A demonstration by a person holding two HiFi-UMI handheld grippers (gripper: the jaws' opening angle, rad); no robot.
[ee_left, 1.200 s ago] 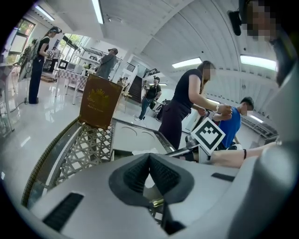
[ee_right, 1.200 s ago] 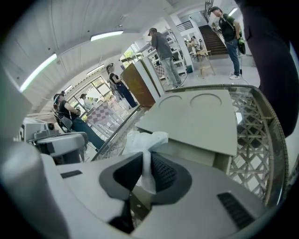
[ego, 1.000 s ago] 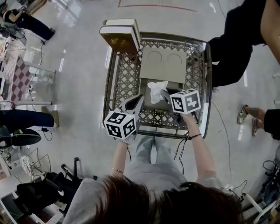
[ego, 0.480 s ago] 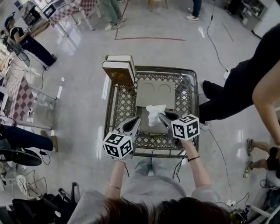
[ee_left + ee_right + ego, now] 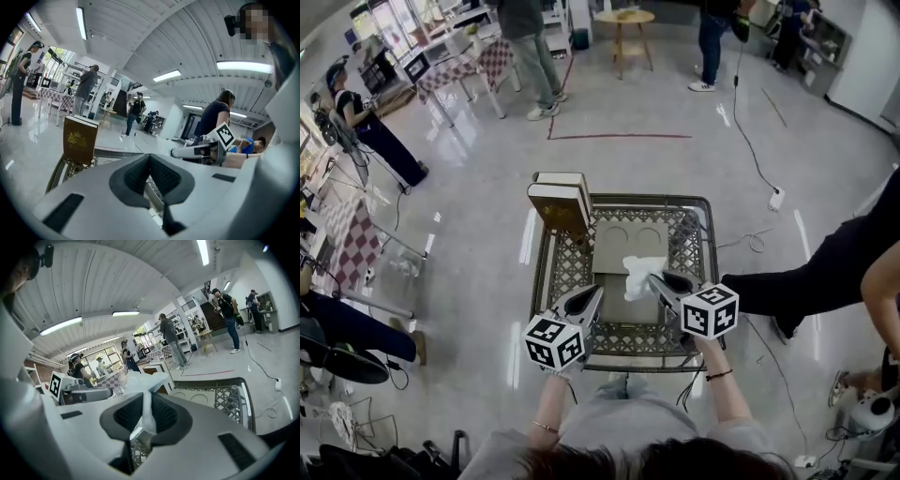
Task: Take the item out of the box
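Note:
A metal lattice table (image 5: pixel 565 272) carries a flat tan box (image 5: pixel 628 246) with two round marks on its top. My right gripper (image 5: pixel 654 278) is shut on a crumpled white sheet-like item (image 5: pixel 642 272) and holds it just above the box's near end. In the right gripper view the white item (image 5: pixel 146 383) runs up between the two pads. My left gripper (image 5: pixel 596 294) hovers over the table's near left part, shut with nothing between its pads (image 5: pixel 136 176). A brown book-shaped box (image 5: pixel 559 202) stands upright on the far left corner.
A person in dark clothes (image 5: pixel 834 272) stands close to the table's right side. More people stand farther off on the shiny floor (image 5: pixel 469 206). A cable and socket (image 5: pixel 773 199) lie at the right, checkered tables (image 5: pixel 469 70) at the far left.
The head view has lifted and now takes in more of the room. Both grippers keep about the same places over the table. The right gripper still grips the white item.

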